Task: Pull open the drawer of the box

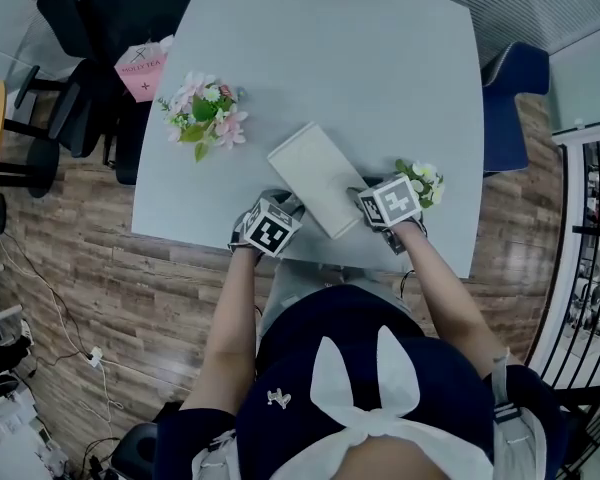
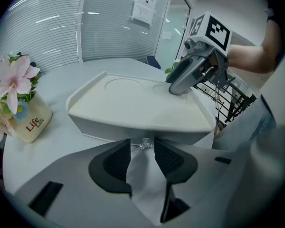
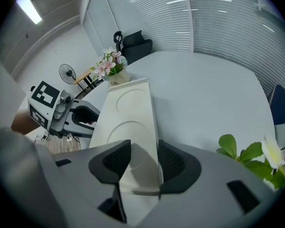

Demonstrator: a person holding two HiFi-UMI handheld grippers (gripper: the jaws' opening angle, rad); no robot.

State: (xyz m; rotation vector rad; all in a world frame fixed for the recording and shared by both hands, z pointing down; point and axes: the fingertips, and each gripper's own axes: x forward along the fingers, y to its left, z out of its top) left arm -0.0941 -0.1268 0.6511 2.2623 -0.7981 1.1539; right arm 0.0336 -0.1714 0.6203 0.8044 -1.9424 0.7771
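Office with slatted window blinds (image 2: 47, 27) at the far side, a wood-plank floor (image 1: 100, 268), and a pale grey table (image 1: 380, 58) filling the middle. Toward the table's near edge, laid aslant, a flat white rectangular box with two shallow rings pressed into its lid (image 1: 315, 173). Drawer not yet out, to judge by the flush front on the long side that faces near left. On that front, a small clear glass-like knob (image 2: 145, 144). Facing it from the near left, the left gripper (image 2: 142, 151): black jaws a narrow way apart, tips to either side of the knob, not pinching it as far as can be made out. Lined up so, probably, to take the one part of the drawer that offers a grip. At the box's near right end, the right gripper (image 3: 139, 163): jaws likewise apart, closed on nothing, tips set down on the lid close to its right edge. Planted there, by the look of it, to pin the light box to the smooth table, lest the whole box slide along with the pull. Well clear on the far left, a cream pot of pink and white flowers (image 1: 205, 116); just beside the right gripper, a leafy green sprig with a pale bloom (image 1: 422, 180). Next, in all likelihood: close on the knob, then draw toward the near left with the lid pressed down.
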